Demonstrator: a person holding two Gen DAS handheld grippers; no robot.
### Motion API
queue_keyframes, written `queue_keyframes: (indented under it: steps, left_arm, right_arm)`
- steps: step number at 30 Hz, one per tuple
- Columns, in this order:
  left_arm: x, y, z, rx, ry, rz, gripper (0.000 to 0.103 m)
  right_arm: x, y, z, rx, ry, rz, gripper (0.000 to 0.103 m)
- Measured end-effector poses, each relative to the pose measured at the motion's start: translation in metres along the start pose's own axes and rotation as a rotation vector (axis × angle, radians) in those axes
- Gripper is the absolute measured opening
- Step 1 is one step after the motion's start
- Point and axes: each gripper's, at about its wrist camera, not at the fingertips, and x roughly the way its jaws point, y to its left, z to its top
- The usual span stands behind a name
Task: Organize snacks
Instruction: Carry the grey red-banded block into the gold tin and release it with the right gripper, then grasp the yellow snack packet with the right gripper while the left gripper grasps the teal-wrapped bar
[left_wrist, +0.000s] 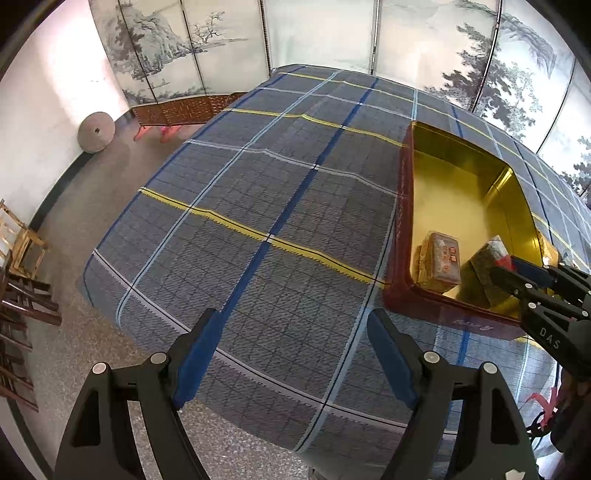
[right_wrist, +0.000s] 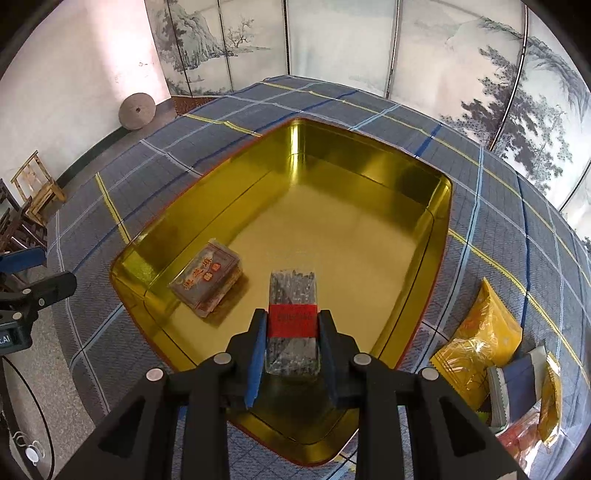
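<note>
While right tool (right_wrist: 292, 341) clamps red-banded packet (right_wrist: 293, 325) — "DAS" legible.

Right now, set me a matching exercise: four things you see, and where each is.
1. red-banded packet
2. brown snack pack
3. yellow bag
4. left tongs

A. lying on the floor of the gold tin
B. on the cloth beside the tin
C. gripped in the right tongs
D. open over bare cloth

Pairs: 1-C, 2-A, 3-B, 4-D
</note>
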Motion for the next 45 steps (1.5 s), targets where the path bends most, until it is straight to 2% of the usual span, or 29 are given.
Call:
queue_keyframes:
  steps: [13,22,25,30,35,41,45]
  left_arm:
    - [-0.012,-0.028,0.000,0.050,-0.024,-0.034,0.078]
    - [-0.023,-0.067,-0.001,0.122,-0.040,-0.082,0.078]
    - [-0.025,-0.080,-0.003,0.147,-0.041,-0.095,0.079]
    - [-0.026,-0.101,-0.005,0.185,-0.036,-0.119,0.079]
    - [-0.029,-0.123,-0.009,0.226,-0.031,-0.139,0.079]
    - [-0.031,-0.153,-0.012,0.276,-0.022,-0.167,0.079]
    - [-0.033,-0.171,-0.014,0.305,-0.017,-0.185,0.079]
  right_arm:
    - [-0.033,-0.016,-0.011,0.038,-0.051,0.018,0.033]
    - [-0.069,-0.052,-0.033,0.099,-0.094,-0.019,0.034]
    - [-0.084,-0.077,-0.042,0.142,-0.112,-0.056,0.042]
    - [-0.101,-0.130,-0.059,0.234,-0.118,-0.139,0.043]
    - [-0.110,-0.184,-0.073,0.344,-0.103,-0.204,0.055]
    - [-0.102,-0.231,-0.080,0.440,-0.051,-0.197,0.057]
    - [-0.091,-0.246,-0.081,0.486,-0.013,-0.165,0.058]
